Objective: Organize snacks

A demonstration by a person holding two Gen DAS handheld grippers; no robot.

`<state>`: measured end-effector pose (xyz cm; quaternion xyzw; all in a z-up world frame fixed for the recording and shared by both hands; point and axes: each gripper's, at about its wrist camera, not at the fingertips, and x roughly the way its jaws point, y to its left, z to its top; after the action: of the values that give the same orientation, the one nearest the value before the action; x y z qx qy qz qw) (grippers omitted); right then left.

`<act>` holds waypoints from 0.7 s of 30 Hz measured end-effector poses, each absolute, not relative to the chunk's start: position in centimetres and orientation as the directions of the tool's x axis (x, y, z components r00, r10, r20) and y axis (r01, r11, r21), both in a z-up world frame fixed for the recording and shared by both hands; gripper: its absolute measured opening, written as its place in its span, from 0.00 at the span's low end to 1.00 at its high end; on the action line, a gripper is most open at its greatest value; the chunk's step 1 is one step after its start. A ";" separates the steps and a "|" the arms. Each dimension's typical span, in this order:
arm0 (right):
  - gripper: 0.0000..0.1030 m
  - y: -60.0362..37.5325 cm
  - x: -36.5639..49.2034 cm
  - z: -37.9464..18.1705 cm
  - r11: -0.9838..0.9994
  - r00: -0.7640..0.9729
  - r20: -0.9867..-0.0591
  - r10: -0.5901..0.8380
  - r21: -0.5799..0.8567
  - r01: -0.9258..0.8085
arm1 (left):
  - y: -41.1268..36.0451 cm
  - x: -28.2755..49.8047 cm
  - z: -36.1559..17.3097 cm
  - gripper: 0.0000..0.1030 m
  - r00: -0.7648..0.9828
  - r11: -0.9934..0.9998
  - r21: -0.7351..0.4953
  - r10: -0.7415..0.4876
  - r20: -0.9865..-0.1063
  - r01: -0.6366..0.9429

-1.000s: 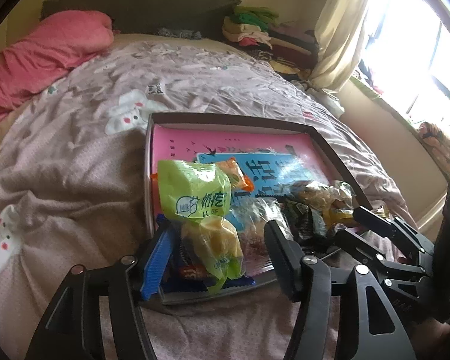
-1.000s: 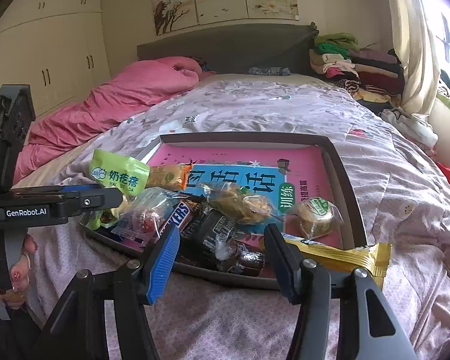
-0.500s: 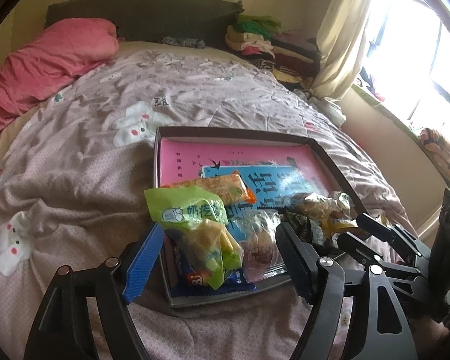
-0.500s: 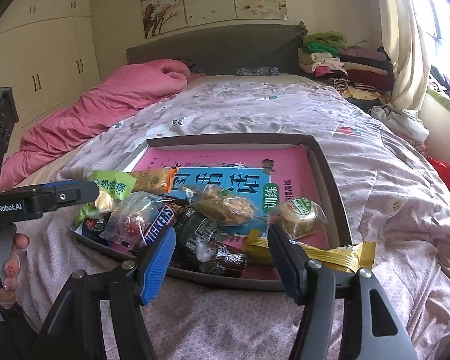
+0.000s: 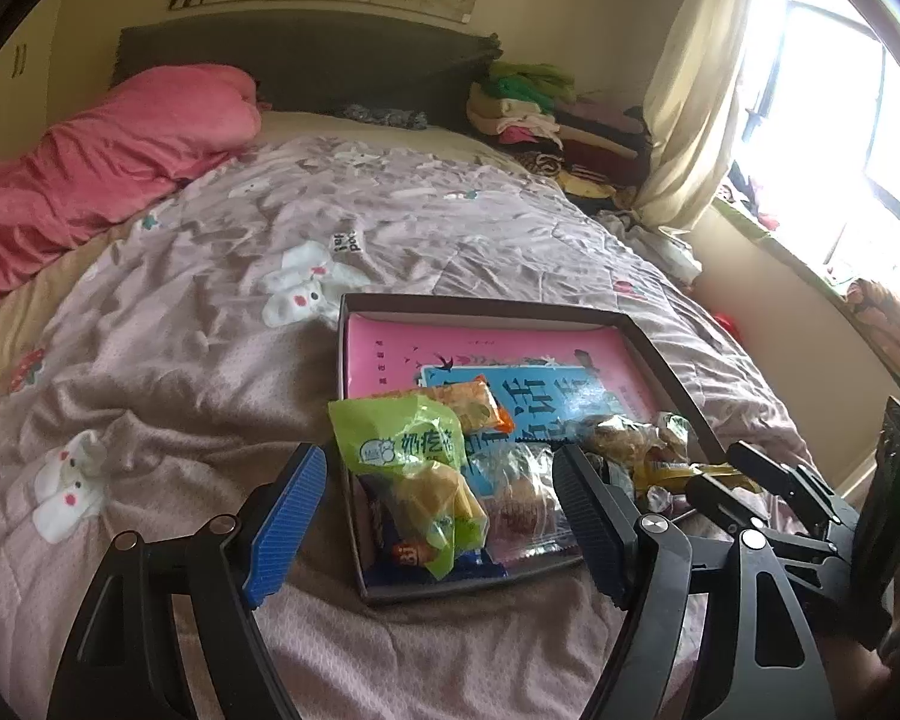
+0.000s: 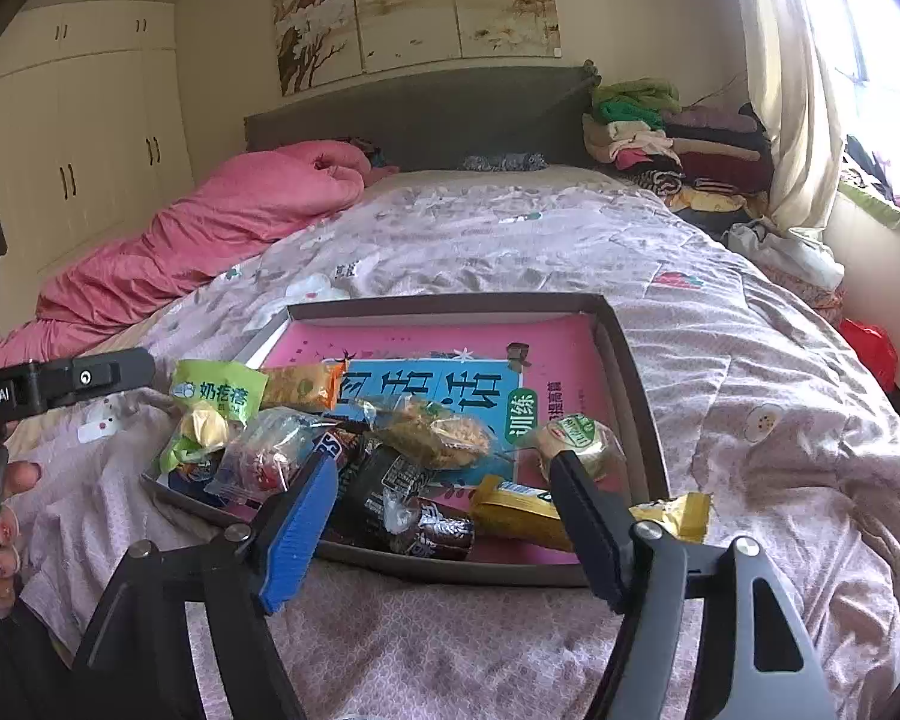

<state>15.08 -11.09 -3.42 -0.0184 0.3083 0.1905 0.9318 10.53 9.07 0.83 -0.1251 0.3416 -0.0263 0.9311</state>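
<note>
- Two hand-held grippers hover over a shallow brown tray (image 5: 660, 354) that lies on a bed's lilac quilt (image 5: 210, 360); snack packets crowd the tray's near end, on top of a pink book (image 5: 480, 348).
- We see the left gripper (image 5: 438, 516) with its jaws spread wide and nothing between the pads. A second ago they closed in on the green snack bag (image 5: 399, 441); that bag now lies free at the tray's near left corner, partly over its rim.
- The left gripper has also lifted and drawn back, so more quilt shows below the tray than before.
- In the right wrist view, the right gripper (image 6: 444, 516) is opening, wider than a second ago. Dark wrapped chocolates (image 6: 402, 498) lie on the tray in the gap, but the pads press on nothing.
- The long yellow packet (image 6: 510, 510) lies across the tray's near right corner, one end poking over the rim onto the quilt, much as it lay before.
- A round wrapped cake (image 6: 576, 441) sits just behind the right gripper's dark finger.
- An orange packet (image 6: 300, 387) rests just beside the green snack bag, unmoved.
- At the left edge of the right wrist view, a hand (image 6: 6, 516) grips the other tool's handle.
</note>
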 end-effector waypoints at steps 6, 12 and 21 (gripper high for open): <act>0.81 -11.4 13.8 -2.7 0.933 0.755 -0.567 0.329 0.070 -0.354 | 8.1 9.6 0.6 0.77 0.744 0.965 -0.253 -0.123 -0.657 -0.064; 0.88 -12.4 12.3 -1.7 0.932 0.751 -0.565 0.341 0.101 -0.347 | 6.6 8.1 0.3 0.77 0.719 0.967 -0.243 -0.118 -0.685 -0.072; 0.92 -13.0 10.3 -2.0 0.934 0.722 -0.606 0.335 0.114 -0.338 | 4.1 5.1 -0.6 0.77 0.671 0.973 -0.224 -0.131 -0.729 -0.054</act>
<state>10.25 -12.98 -2.01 -0.0022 0.3259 0.1813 0.9278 5.06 4.10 -0.57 -0.1142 0.4048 -0.0213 0.9070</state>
